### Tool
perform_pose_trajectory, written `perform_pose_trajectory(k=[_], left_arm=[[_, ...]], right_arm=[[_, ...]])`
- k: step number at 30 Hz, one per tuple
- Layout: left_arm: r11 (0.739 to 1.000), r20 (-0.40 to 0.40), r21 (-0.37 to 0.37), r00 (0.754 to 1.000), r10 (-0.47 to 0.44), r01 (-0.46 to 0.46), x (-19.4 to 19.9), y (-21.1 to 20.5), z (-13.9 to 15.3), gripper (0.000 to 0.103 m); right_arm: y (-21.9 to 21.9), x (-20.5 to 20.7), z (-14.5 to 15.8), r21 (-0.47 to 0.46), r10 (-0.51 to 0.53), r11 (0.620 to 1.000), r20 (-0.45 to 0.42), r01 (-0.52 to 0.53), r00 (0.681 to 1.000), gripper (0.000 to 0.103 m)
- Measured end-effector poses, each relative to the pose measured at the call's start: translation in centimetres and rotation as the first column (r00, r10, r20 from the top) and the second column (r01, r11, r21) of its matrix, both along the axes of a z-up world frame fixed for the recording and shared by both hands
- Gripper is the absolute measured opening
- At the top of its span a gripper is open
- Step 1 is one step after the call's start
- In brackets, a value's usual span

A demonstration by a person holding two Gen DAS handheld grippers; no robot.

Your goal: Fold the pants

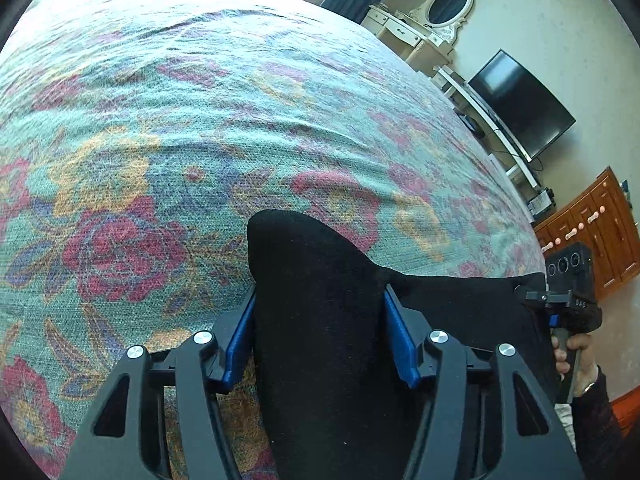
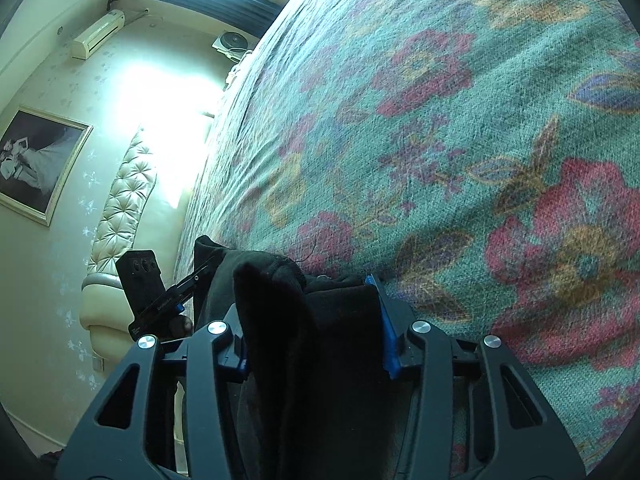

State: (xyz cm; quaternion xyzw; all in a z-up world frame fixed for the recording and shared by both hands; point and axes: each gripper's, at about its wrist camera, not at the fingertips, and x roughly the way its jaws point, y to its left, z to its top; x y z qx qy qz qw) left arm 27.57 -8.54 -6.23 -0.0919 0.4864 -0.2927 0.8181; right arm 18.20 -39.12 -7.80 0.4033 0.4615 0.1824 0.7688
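The black pants (image 1: 320,300) hang bunched between the blue pads of my left gripper (image 1: 320,308), which is shut on them above the floral bedspread (image 1: 180,120). A stretch of the black cloth runs right toward my right gripper, seen from the side (image 1: 568,304) in a hand. In the right wrist view my right gripper (image 2: 312,320) is shut on another bunch of the pants (image 2: 304,340). The left gripper shows at the left (image 2: 160,296) there. The lower part of the pants is hidden below both grippers.
The bed (image 2: 440,120) fills most of both views. A dresser with an oval mirror (image 1: 444,4), a TV (image 1: 524,108) and a wooden cabinet (image 1: 600,232) stand to the right. A tufted headboard (image 2: 124,208) and a framed picture (image 2: 36,164) are on the left.
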Motion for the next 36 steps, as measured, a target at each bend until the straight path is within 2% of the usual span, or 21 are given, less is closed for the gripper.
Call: perform_pose_trajectory(k=[5,14,28,36], left_arm=[[0.999,0.056,0.040,0.998,0.007,-0.009,-0.6,-0.3,0.6,0.043],[0.998,0.097,0.054,0.995,0.037,-0.042,-1.3,-0.1,1.9,0.031],[0.988,0.104,-0.005,0.983,0.154,-0.154,-0.6,4.0,3.0,0.028],[0.979,0.093,0.014,0.975,0.200,-0.202,1.6,7.8,3.0,0.028]], right_arm=[[0.4,-0.5,0.5,-0.015,-0.021,1.000,0.013,0.021,1.000,0.041],[1.8,0.0,2.0,-0.043,-0.023,0.999,0.020,0.024,1.000,0.040],[6.6,4.6,3.6,-0.053,0.038,0.998,0.035,-0.036,0.999,0.038],[10.0,7.9,2.8,-0.016,0.071,0.997,0.026,-0.071,0.997,0.038]])
